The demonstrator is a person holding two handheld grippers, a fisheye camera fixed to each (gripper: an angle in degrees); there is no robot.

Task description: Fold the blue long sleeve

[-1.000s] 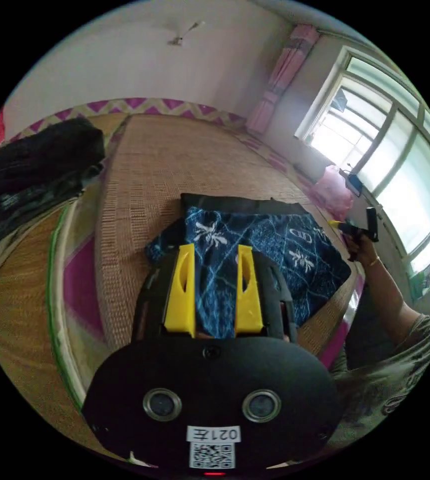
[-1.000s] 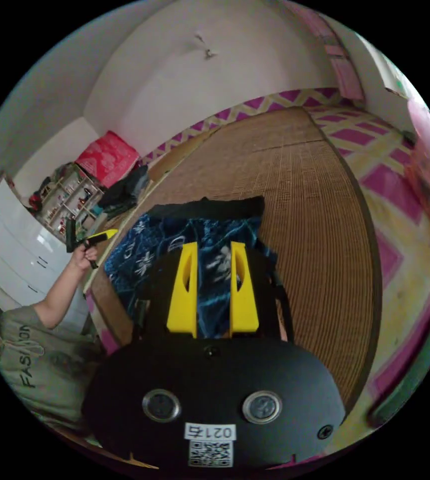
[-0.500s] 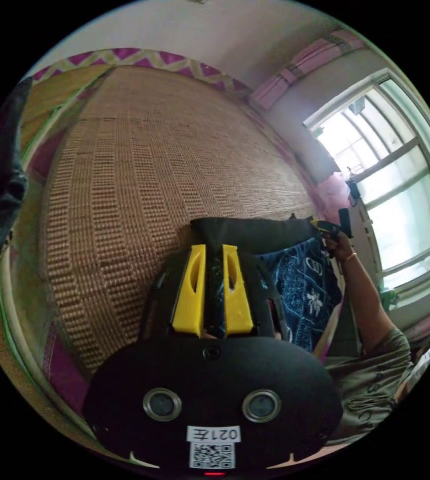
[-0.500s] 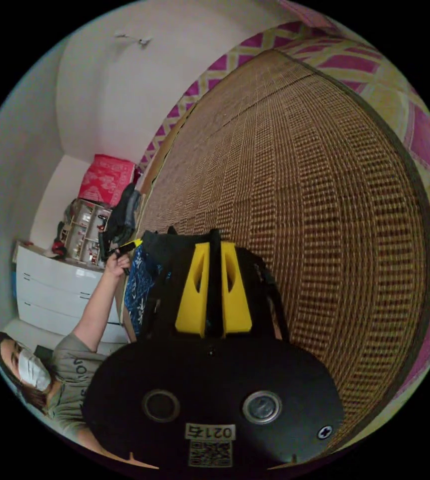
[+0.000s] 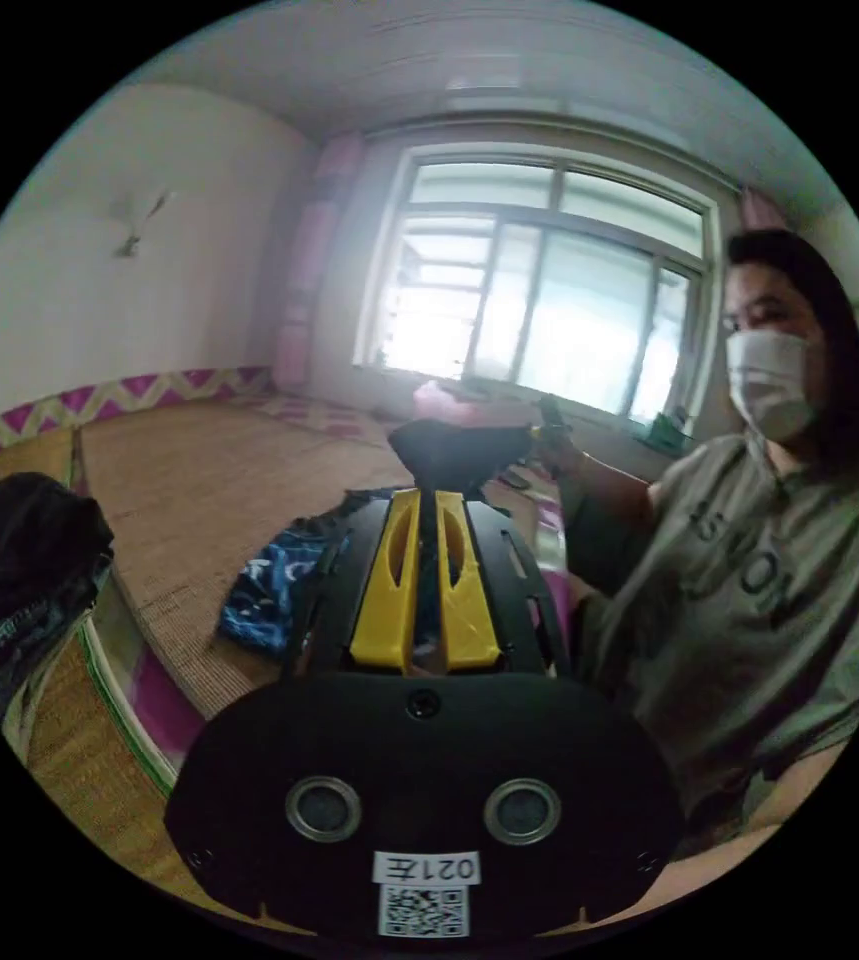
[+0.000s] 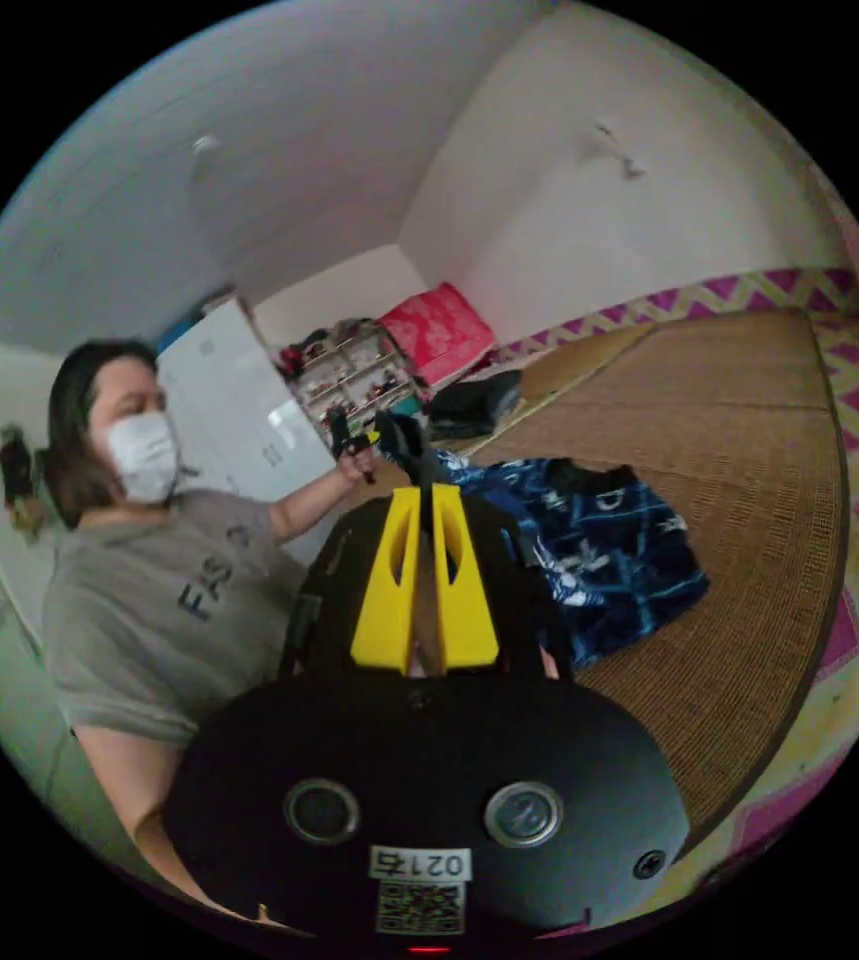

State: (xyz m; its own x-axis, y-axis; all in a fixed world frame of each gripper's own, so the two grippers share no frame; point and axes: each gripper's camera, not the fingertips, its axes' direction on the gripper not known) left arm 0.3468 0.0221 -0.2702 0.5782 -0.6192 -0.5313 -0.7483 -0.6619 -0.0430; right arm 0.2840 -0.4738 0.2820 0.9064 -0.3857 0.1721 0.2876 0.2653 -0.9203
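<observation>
Left gripper view has the left tool point(image 5: 427, 500) clamped on the blue long sleeve point(image 5: 274, 590) dark hem, the right tool point(image 6: 427, 500) likewise (lifted, likely to fold it over).

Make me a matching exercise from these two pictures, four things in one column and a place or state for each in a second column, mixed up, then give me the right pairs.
Things
1. blue patterned long sleeve shirt
2. woven straw mat
3. pile of dark clothes
4. left gripper

Places or states
A. spread under the shirt
B. heaped off the mat's edge
C. partly lifted, the rest lying on the mat
D. yellow jaws shut on dark fabric of the shirt

Pairs: 1-C, 2-A, 3-B, 4-D
</observation>
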